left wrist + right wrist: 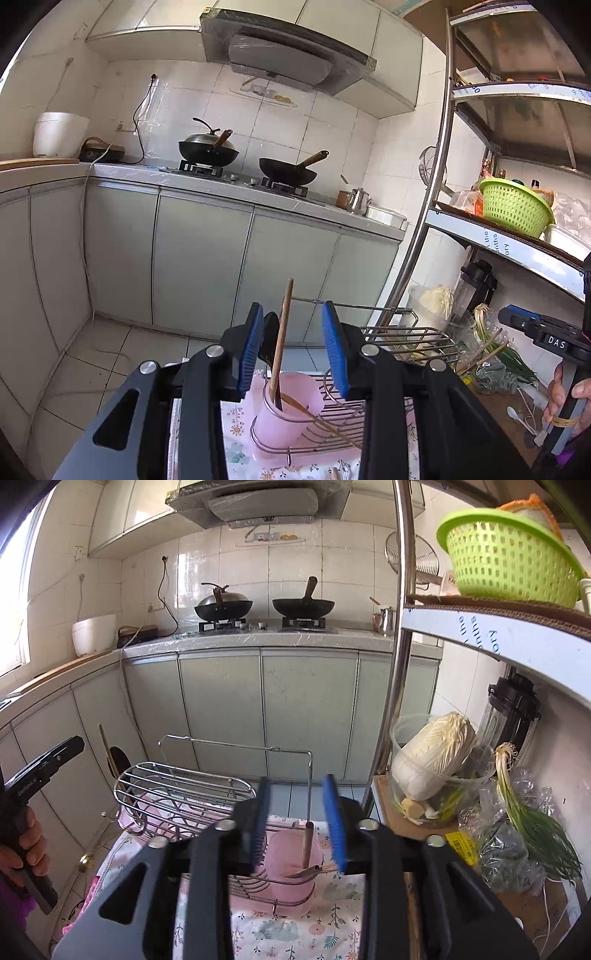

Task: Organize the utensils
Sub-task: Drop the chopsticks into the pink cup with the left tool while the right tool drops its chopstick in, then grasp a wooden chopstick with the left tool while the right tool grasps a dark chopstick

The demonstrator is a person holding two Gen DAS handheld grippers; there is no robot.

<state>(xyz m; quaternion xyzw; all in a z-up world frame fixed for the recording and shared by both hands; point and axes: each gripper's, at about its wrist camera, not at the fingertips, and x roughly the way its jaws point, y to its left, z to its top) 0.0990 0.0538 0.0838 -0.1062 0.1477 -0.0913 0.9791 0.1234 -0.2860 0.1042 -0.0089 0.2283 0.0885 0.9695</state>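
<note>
**Grippers spread above the wire rack and its pink cups**

Left gripper [293,347] hangs over the near end of the wire rack [406,339] with its blue pads [251,347] apart and nothing between them in contact. Directly ahead of the gap, a wooden stick [282,332] and a dark spoon-like utensil [270,339] stand tilted in a pink cup [284,410], which sits in a wire ring at the rack's end. A second wooden stick [317,421] leans out of the cup toward the right pad side. To the right of this gripper, more sticks [480,352] lie loose by the green onions [513,362].

Right gripper [301,821] is likewise spread, pads [334,823] clear of any object. To its left, the rack's domed section [181,790] covers another pink cup [135,819]. Below and between the pads, a pink cup [295,867] holds an upright brown handle [307,843]; a small stick [310,870] rests across its rim just inside the right pad. Floral cloth [288,934] lies beneath the rack. To the right stand a cabbage [432,757] and a blender [511,709].
</note>
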